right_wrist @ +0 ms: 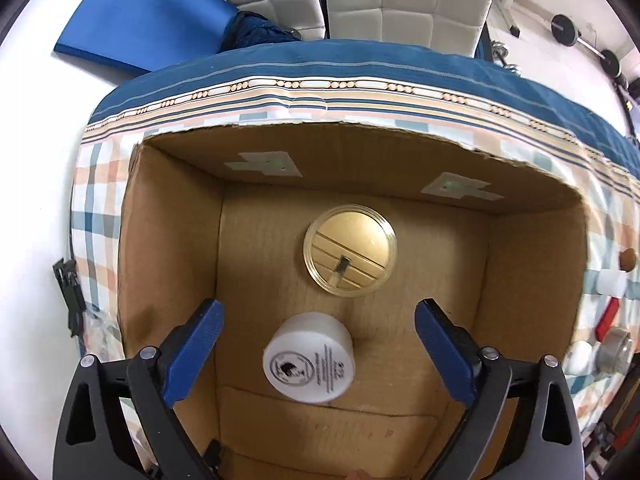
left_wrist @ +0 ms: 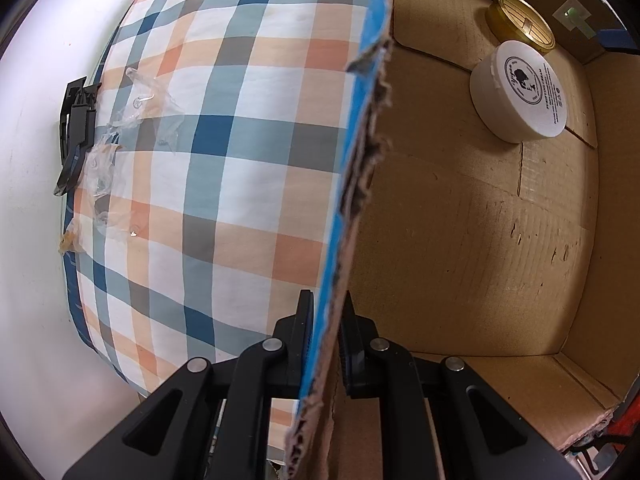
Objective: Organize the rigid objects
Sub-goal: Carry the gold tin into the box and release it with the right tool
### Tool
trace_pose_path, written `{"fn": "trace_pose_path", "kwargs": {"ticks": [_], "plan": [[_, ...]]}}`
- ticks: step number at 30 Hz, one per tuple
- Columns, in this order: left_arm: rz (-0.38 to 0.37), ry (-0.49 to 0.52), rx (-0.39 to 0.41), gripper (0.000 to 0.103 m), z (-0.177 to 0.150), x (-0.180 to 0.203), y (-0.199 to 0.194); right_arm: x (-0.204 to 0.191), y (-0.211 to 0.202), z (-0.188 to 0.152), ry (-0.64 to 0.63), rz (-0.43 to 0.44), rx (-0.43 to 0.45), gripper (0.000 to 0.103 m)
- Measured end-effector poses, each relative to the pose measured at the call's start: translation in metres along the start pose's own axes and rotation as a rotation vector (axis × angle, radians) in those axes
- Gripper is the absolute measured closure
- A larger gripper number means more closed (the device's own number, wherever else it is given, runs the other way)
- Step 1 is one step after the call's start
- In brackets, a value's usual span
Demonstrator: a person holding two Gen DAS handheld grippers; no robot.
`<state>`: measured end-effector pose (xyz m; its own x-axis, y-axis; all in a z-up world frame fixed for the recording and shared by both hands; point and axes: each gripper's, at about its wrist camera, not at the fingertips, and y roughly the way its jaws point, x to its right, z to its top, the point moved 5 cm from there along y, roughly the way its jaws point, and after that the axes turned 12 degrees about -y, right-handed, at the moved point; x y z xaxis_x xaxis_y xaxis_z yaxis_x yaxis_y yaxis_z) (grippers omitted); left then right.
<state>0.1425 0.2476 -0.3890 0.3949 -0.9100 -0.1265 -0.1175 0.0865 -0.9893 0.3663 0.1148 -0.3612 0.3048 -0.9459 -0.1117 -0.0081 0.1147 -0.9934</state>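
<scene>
A cardboard box (right_wrist: 536, 280) stands on a checked bedsheet (left_wrist: 224, 152). Inside it lie a white round jar (right_wrist: 309, 362) with a printed lid and a gold tin (right_wrist: 351, 250) with a clear lid. Both also show in the left wrist view, the white jar (left_wrist: 520, 92) and the gold tin (left_wrist: 520, 20). My left gripper (left_wrist: 326, 344) is shut on the box's torn wall (left_wrist: 360, 168), one finger inside, one outside. My right gripper (right_wrist: 318, 354) is open above the box, its blue pads (right_wrist: 196, 354) on either side of the white jar, not touching it.
A black plastic clip (left_wrist: 74, 132) and clear plastic wrap (left_wrist: 132, 120) lie at the sheet's left edge. Right of the box on the sheet are a white bottle (right_wrist: 610, 282), a metal tin (right_wrist: 614, 350) and a red item (right_wrist: 606, 318). A padded headboard (right_wrist: 400, 0) is behind.
</scene>
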Motion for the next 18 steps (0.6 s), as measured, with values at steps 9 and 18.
{"fn": "trace_pose_path", "kwargs": {"ticks": [9,18], "plan": [[0.003,0.002,0.002,0.094,0.0,0.001,-0.001,-0.001,-0.029,-0.022,-0.002,-0.023,0.02,0.004],[0.004,0.007,0.003,0.094,0.0,0.003,-0.001,-0.001,-0.059,-0.05,0.022,0.003,0.066,0.004]]}}
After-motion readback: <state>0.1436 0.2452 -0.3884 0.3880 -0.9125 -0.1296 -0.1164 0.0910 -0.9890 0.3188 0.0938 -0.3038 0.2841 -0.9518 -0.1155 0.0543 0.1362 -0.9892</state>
